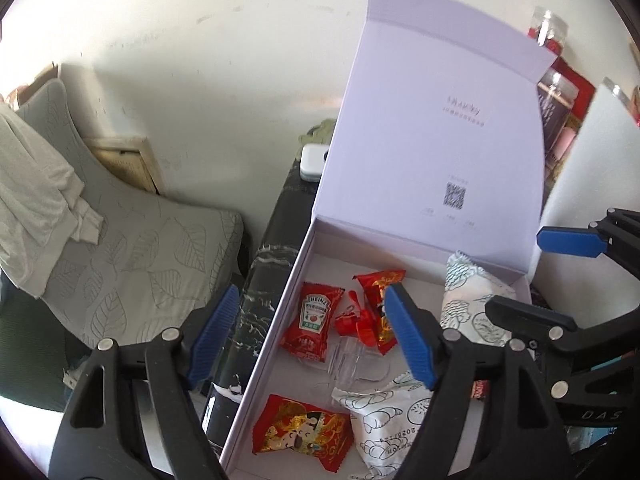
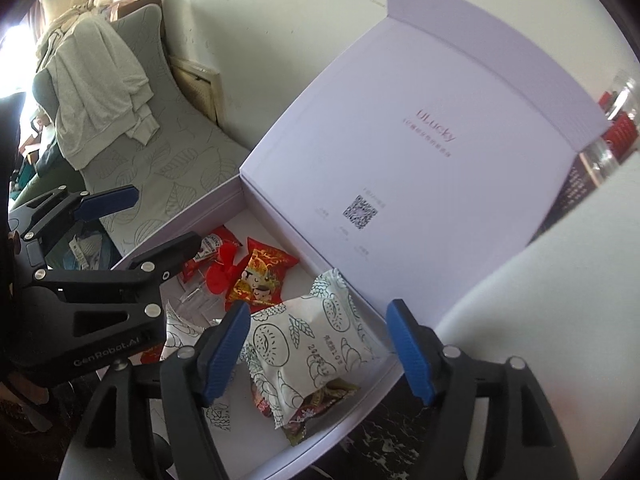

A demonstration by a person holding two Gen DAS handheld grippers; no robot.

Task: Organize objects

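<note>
Both grippers hang over the open box, jaws empty

The white snack packet [image 2: 316, 344] lies in the box [image 2: 360, 412] just below the right gripper [image 2: 320, 352], the nearer one, its long axis slanting across the spread jaws (nothing touched); the left gripper [image 1: 312, 344], likewise released, straddles the box's left wall above the ketchup sachet [image 1: 314, 320].
</note>
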